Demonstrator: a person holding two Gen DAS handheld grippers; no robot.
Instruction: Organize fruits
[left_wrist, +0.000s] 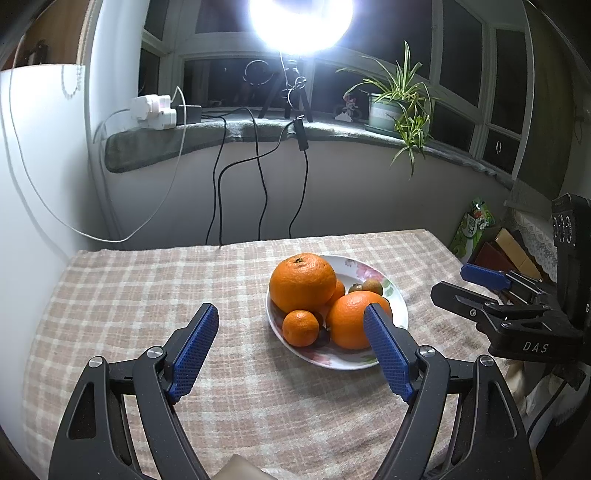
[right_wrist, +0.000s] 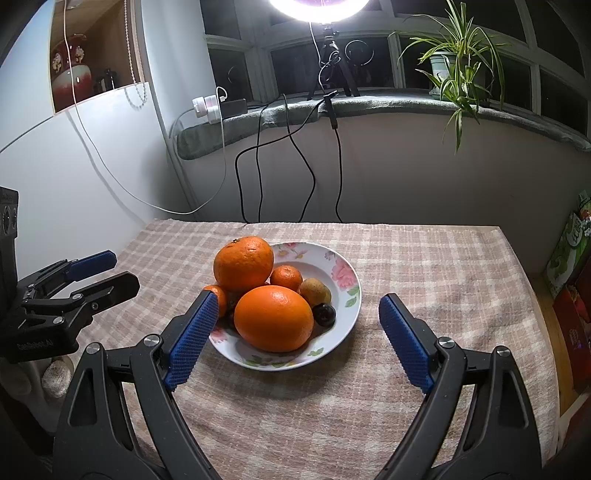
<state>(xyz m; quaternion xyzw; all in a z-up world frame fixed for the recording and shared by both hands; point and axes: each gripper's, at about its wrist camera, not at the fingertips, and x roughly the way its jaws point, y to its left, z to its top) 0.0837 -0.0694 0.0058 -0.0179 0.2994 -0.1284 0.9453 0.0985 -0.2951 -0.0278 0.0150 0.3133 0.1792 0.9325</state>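
Note:
A white floral plate (left_wrist: 400, 306) (right_wrist: 347, 269) stands on the checked tablecloth (left_wrist: 147, 295) (right_wrist: 424, 258). It holds two large oranges (left_wrist: 302, 282) (right_wrist: 274, 317), two small mandarins (left_wrist: 300, 327) (right_wrist: 286, 277), a brown kiwi (right_wrist: 315, 291) and a dark plum (right_wrist: 324, 314). My left gripper (left_wrist: 291, 321) is open and empty, low in front of the plate's near-left side. My right gripper (right_wrist: 295, 314) is open and empty, just before the plate. Each gripper shows in the other's view: the right gripper (left_wrist: 465, 284) and the left gripper (right_wrist: 110, 273).
A ring light on a tripod (left_wrist: 286, 92), a power strip (left_wrist: 155, 110) and a potted plant (left_wrist: 399, 107) stand on the window sill behind the table. Black cables (left_wrist: 221, 184) hang down the wall. Boxes (left_wrist: 476, 229) stand right of the table.

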